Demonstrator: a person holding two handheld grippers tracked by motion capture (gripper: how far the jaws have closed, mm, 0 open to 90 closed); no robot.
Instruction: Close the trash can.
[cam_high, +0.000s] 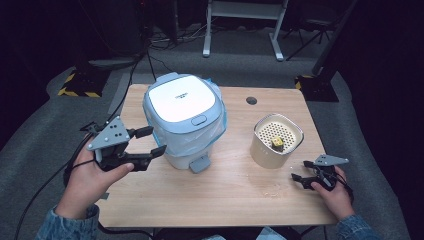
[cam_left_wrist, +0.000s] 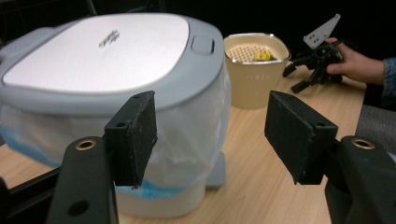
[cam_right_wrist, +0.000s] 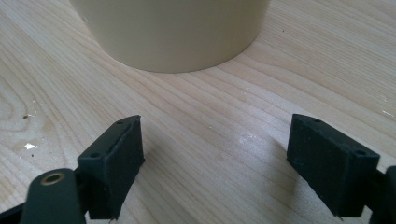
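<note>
A small pedal bin with a white lid and grey rim stands at the table's left centre, and a clear bag liner hangs out under the lid. My left gripper hovers just left of the bin, open and holding nothing. In the left gripper view the bin looms close ahead of the open left gripper. A cream pot with a perforated insert holds a small yellow piece. My right gripper rests low on the table right of the pot, open and holding nothing. The right gripper faces the pot's base.
The wooden table has a dark cable hole near its far edge. The bin's grey pedal juts toward the front. Small crumbs lie on the wood by the pot. Beyond the table, a white desk frame stands on dark floor.
</note>
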